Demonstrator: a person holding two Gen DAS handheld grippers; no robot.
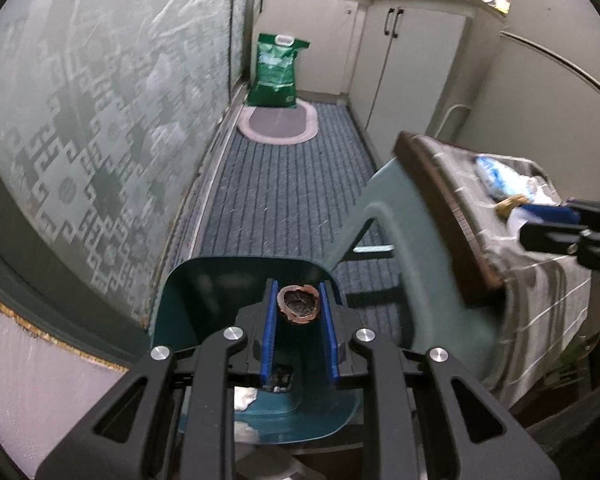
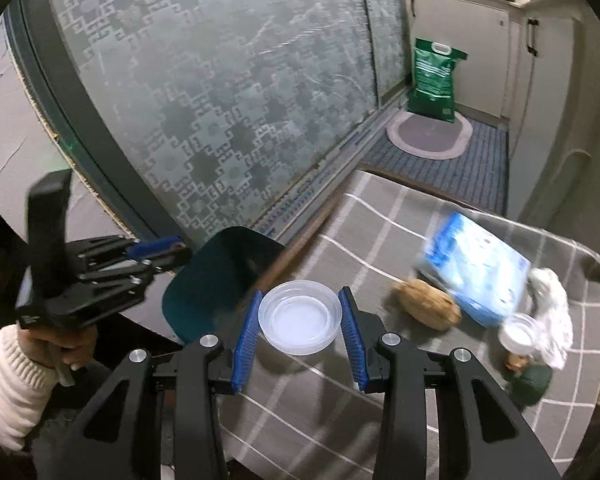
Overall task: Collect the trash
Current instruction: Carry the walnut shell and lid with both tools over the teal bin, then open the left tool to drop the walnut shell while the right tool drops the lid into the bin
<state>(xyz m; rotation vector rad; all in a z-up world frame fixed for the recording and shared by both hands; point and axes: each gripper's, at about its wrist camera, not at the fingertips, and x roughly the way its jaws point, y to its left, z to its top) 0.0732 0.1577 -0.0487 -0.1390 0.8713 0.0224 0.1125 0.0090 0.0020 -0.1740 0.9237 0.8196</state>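
Observation:
My left gripper (image 1: 299, 300) is shut on a brown walnut shell half (image 1: 300, 307) with a dark inside. It hangs over the open teal trash bin (image 1: 204, 300), whose flap lid stands up. My right gripper (image 2: 300, 312) is shut on a clear round plastic dish (image 2: 300, 326) above the table's near left edge. The right wrist view also catches the left gripper (image 2: 168, 248), held by a hand in a cream sleeve, beside the bin lid (image 2: 224, 280). The right gripper (image 1: 556, 216) shows at the right edge of the left wrist view.
On the grey checked tablecloth (image 2: 340, 408) lie a blue-white packet (image 2: 472, 272), a brown husk (image 2: 426, 306), a small clear cup (image 2: 518, 332), a white crumpled tissue (image 2: 552, 320) and a dark green lump (image 2: 534, 384). A patterned glass door (image 2: 220, 100) stands behind; a green sack (image 1: 276, 70) sits far off.

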